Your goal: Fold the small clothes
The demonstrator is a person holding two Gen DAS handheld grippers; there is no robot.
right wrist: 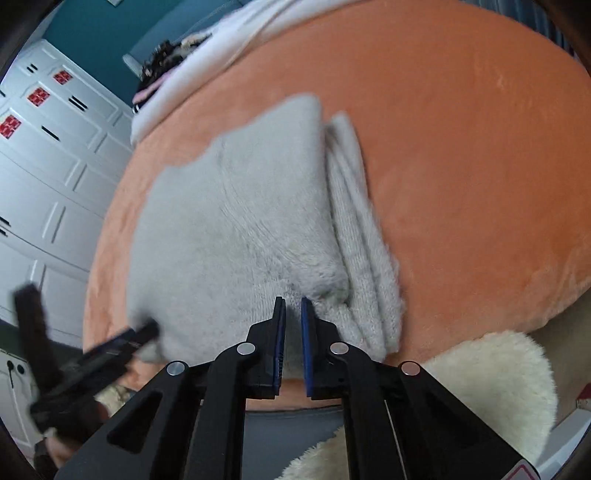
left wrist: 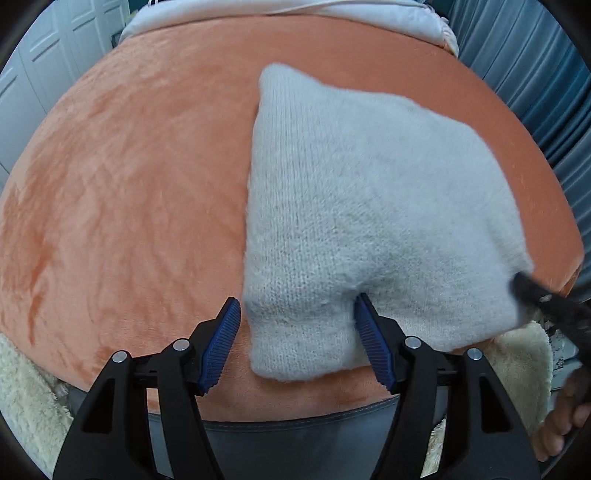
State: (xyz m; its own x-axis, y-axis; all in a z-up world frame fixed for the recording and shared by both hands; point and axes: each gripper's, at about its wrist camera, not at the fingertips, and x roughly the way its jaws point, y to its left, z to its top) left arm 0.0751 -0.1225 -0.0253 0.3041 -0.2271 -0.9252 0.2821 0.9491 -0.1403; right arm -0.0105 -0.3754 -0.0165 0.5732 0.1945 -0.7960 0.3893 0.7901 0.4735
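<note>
A fuzzy pale grey knit garment (left wrist: 369, 206) lies folded on an orange plush blanket (left wrist: 129, 184). My left gripper (left wrist: 295, 314) is open, its blue-padded fingers on either side of the garment's near left corner. In the right wrist view the same garment (right wrist: 240, 229) shows stacked folded layers along its right edge (right wrist: 354, 229). My right gripper (right wrist: 293, 306) is nearly closed, pinching the garment's near edge between its blue pads. The right gripper shows at the right edge of the left view (left wrist: 546, 299); the left gripper shows blurred at the lower left of the right view (right wrist: 122, 343).
The orange blanket (right wrist: 461, 147) covers a bed. A white duvet (left wrist: 295, 11) lies at its far end. Cream fleece (right wrist: 491, 376) hangs at the near edge. White wardrobe doors (right wrist: 48, 155) stand to the left, blue curtains (left wrist: 535, 74) to the right.
</note>
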